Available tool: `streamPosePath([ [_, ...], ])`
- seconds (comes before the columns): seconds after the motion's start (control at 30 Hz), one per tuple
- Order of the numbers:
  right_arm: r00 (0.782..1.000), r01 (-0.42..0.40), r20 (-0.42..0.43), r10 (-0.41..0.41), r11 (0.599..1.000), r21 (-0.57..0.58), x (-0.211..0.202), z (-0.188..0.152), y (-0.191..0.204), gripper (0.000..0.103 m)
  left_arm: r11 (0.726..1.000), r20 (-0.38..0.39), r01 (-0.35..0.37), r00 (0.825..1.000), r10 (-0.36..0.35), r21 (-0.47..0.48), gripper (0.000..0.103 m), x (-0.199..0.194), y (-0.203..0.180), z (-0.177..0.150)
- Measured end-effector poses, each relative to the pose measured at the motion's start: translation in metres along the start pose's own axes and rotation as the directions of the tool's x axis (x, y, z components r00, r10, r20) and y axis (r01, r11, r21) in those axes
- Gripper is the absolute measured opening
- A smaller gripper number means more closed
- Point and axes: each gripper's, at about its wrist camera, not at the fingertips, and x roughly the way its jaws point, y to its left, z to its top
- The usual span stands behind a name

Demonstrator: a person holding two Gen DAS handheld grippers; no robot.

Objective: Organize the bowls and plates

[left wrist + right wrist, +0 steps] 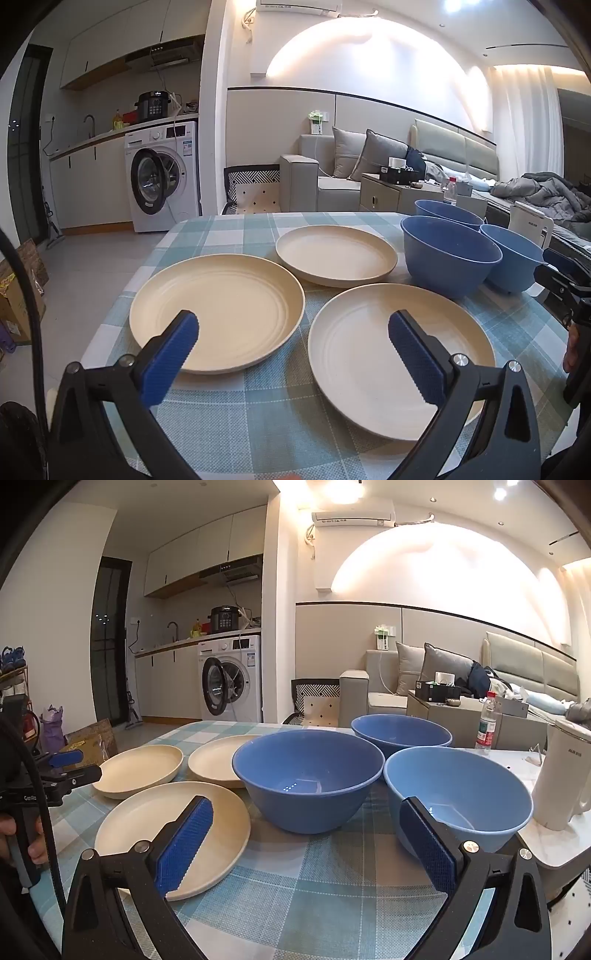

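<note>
Three cream plates lie on the checked tablecloth: a left plate, a far plate and a near right plate. Three blue bowls stand to their right: a middle bowl, a far bowl and a right bowl. My left gripper is open and empty, low over the near edges of the left and near right plates. My right gripper is open and empty, in front of the middle bowl and right bowl, with the near plate by its left finger.
A white kettle stands on a white surface at the table's right edge, with a water bottle behind it. Beyond the table are a sofa, a washing machine and boxes on the floor at left.
</note>
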Motion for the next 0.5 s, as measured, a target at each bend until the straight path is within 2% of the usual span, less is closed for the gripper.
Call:
streamPosePath([
  [0.5,1.000,-0.001,-0.002,0.001,1.000,0.005,-0.0006,0.0002,0.0000,0.103,1.000,0.010,-0.003,1.000,0.003,0.006,0.103,0.0000,-0.0004,0.0000],
])
